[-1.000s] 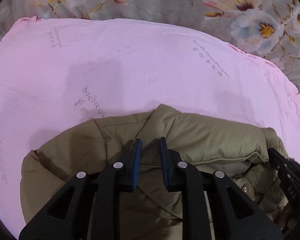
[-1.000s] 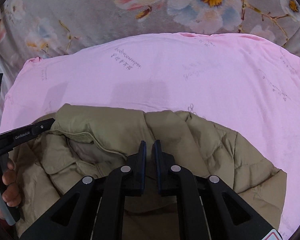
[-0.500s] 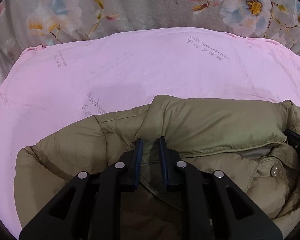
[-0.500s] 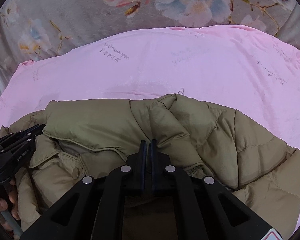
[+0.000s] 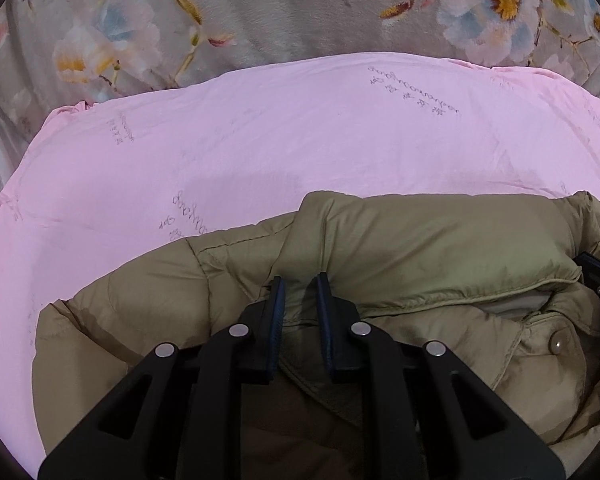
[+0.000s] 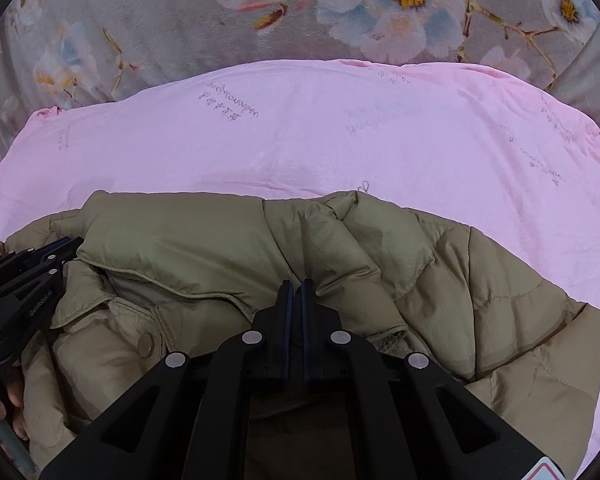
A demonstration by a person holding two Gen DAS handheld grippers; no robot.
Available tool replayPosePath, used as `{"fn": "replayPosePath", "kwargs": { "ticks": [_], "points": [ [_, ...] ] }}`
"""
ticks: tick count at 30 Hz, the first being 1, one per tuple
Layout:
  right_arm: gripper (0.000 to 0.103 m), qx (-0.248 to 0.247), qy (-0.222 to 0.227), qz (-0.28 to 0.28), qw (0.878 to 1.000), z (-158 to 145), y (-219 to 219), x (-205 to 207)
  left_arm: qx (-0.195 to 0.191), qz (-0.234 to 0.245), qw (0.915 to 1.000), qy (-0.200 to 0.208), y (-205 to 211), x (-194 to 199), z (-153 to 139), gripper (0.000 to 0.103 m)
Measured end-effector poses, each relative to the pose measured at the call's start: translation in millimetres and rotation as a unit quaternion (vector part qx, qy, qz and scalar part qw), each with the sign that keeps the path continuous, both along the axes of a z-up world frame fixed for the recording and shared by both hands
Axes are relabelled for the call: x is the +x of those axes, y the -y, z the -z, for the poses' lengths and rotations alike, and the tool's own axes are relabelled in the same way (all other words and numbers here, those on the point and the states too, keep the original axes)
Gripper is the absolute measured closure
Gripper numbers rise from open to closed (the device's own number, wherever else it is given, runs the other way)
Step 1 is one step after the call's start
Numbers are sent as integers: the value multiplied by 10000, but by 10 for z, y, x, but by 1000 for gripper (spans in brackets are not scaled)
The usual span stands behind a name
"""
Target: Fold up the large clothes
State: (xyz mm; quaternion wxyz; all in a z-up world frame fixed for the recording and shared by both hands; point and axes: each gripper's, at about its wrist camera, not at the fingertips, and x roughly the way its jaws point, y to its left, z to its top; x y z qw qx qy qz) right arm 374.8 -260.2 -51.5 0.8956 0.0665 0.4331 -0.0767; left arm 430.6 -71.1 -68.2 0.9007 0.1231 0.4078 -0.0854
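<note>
Jacket (image 5: 420,248), olive puffer, lies bunched on pink sheet (image 5: 300,140), 6 o'clock in both views. Left tongs (image 5: 300,284) pinch a collar fold, narrow gap. Right tongs (image 6: 296,286) pressed together on jacket fabric. Floral blanket (image 6: 180,12) at 12 o'clock.

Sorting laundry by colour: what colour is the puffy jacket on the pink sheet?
Olive-khaki, plain with quilted stitching; the jacket shows best in the right wrist view.
</note>
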Motion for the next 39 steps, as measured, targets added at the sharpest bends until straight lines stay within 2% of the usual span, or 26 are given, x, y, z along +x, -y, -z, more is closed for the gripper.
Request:
{"fn": "replayPosePath", "kwargs": {
  "ticks": [11, 13, 15, 16, 18, 19, 21, 24, 27, 30, 35, 37, 39],
  "points": [
    [103, 57, 11, 26, 10000, -3, 13, 15, 50, -19, 10000, 24, 10, 22, -6, 88],
    [101, 342, 103, -32, 9994, -46, 84, -43, -97, -55, 9999, 8, -57, 3, -48, 88],
    [98, 396, 108, -20, 9992, -91, 104, -111, -326, -111, 9994, -41, -183, -107, -147, 87],
    [93, 457, 310, 16, 9985, -309, 100, -426, -419, -129, 9990, -48, -255, -219, -227, 85],
    [76, 561, 517, -63, 9971, -498, 142, -802, -466, -189, 9987, 80, -420, -513, -395, 47],
    [73, 574, 596, -118, 9965, -596, 174, -1067, -520, -142, 9985, 123, -513, -676, -466, 42],
    [59, 474, 604, -168, 9969, -708, 238, -1582, -563, -14, 9983, 116, -755, -1057, -578, 37],
    [46, 478, 352, -197, 9980, -711, 382, -2468, -669, -25, 9975, -217, -1235, -1533, -620, 34],
    [42, 584, 118, -116, 9982, -634, 511, -3222, -976, -171, 9925, -712, -1767, -1984, -585, 34],
    [38, 885, -149, 27, 9960, -494, 670, -3948, -1266, -309, 9866, -982, -2154, -2449, -557, 34],
    [37, 1484, -539, 163, 9873, -194, 627, -4629, -1486, -443, 9790, -1324, -2461, -3129, -434, 34],
    [37, 1717, -499, 147, 9838, -103, 564, -4808, -1658, -428, 9736, -1507, -2506, -3339, -359, 34],
    [32, 1712, -325, 144, 9846, -91, 462, -4933, -1915, -417, 9663, -1671, -2551, -3490, -291, 34]
  ]
}}
